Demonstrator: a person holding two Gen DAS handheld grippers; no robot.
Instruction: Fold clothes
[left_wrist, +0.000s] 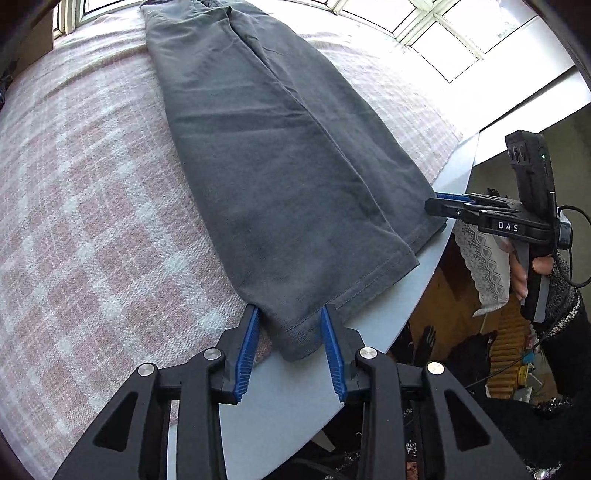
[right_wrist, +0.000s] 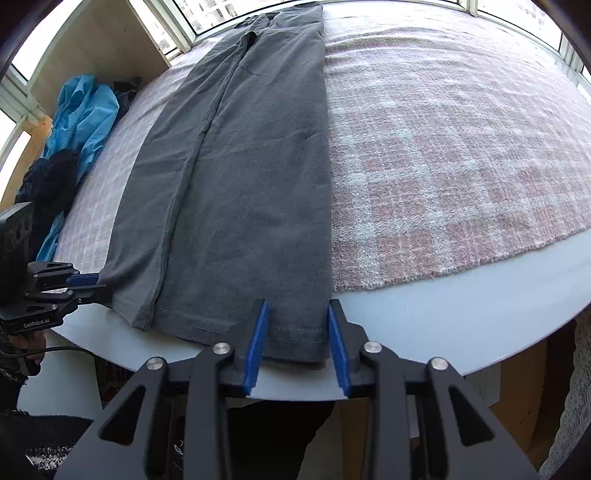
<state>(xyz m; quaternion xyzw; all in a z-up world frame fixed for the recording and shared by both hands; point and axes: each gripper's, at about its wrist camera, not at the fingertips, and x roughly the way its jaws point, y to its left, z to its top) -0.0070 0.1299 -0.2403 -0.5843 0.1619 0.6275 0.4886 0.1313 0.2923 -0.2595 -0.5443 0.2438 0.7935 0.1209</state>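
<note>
A pair of dark grey trousers (left_wrist: 266, 155) lies stretched out lengthwise on a pink checked blanket (left_wrist: 85, 206), legs folded one over the other, hems at the near table edge. It also shows in the right wrist view (right_wrist: 251, 177). My left gripper (left_wrist: 290, 314) is open, its blue pads either side of one hem corner. My right gripper (right_wrist: 297, 310) is open, its pads either side of the other hem corner. The right gripper also shows in the left wrist view (left_wrist: 439, 201), and the left gripper in the right wrist view (right_wrist: 94, 280), each at the hem's edge.
The blanket covers a pale blue-grey table (right_wrist: 461, 306) whose rounded edge runs just under the hems. A blue garment (right_wrist: 81, 118) and dark clothes (right_wrist: 48, 181) are piled at the table's far left. Windows (left_wrist: 443, 33) stand behind.
</note>
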